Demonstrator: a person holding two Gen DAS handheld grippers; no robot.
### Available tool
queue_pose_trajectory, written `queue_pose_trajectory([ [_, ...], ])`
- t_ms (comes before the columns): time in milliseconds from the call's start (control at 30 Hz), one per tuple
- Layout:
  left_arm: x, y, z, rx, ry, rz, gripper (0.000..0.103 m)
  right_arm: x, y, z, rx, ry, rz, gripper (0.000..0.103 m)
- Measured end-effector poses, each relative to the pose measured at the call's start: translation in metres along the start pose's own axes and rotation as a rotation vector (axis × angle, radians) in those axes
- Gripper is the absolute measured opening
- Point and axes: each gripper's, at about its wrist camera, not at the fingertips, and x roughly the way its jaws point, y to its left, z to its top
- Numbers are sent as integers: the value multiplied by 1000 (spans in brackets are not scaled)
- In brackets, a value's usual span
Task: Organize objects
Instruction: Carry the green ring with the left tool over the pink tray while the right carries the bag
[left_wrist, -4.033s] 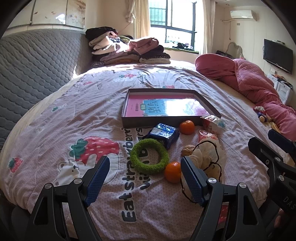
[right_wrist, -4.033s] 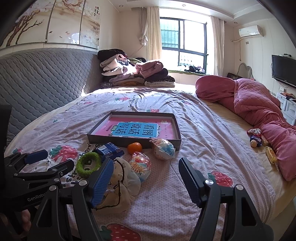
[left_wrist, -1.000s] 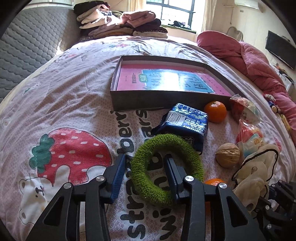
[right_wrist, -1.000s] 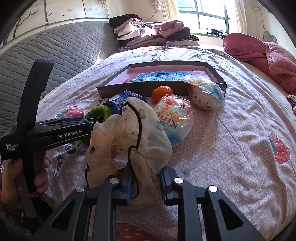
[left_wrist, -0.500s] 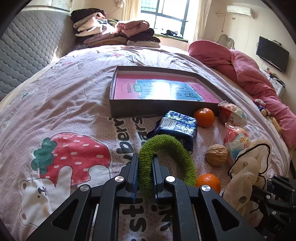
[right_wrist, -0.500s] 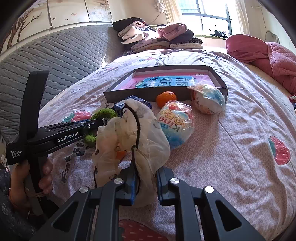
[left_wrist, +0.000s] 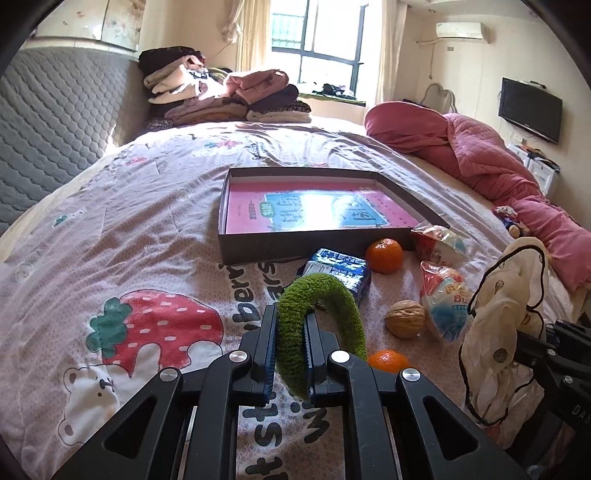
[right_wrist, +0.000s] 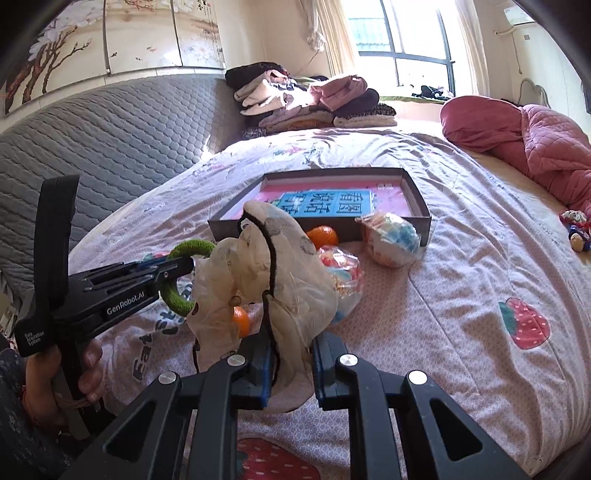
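My left gripper is shut on a fuzzy green ring and holds it lifted above the bed; the ring also shows in the right wrist view. My right gripper is shut on a cream cloth scrunchie with black trim, also lifted; it also shows in the left wrist view. A shallow dark box with a pink and blue book inside lies ahead on the bed.
On the strawberry bedspread in front of the box lie a blue packet, two oranges, a walnut and two wrapped snacks. A pink quilt is at the right, folded clothes at the back.
My left gripper shut on the green ring and lifted it off the bed. My right gripper tightened on the cloth scrunchie and raised it higher.
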Motion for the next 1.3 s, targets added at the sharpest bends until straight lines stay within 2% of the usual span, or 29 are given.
queue_pose_trajectory([
  [567, -30, -9, 18, -11, -79, 22, 13, -14, -11, 23, -2, -95, -1, 17],
  [933, -11, -15, 45, 11, -90, 12, 13, 1, -26, 56, -27, -152, -26, 17],
  [1300, 21, -11, 76, 15, -90, 9, 13, 30, -36, 91, -40, -182, -7, 17],
])
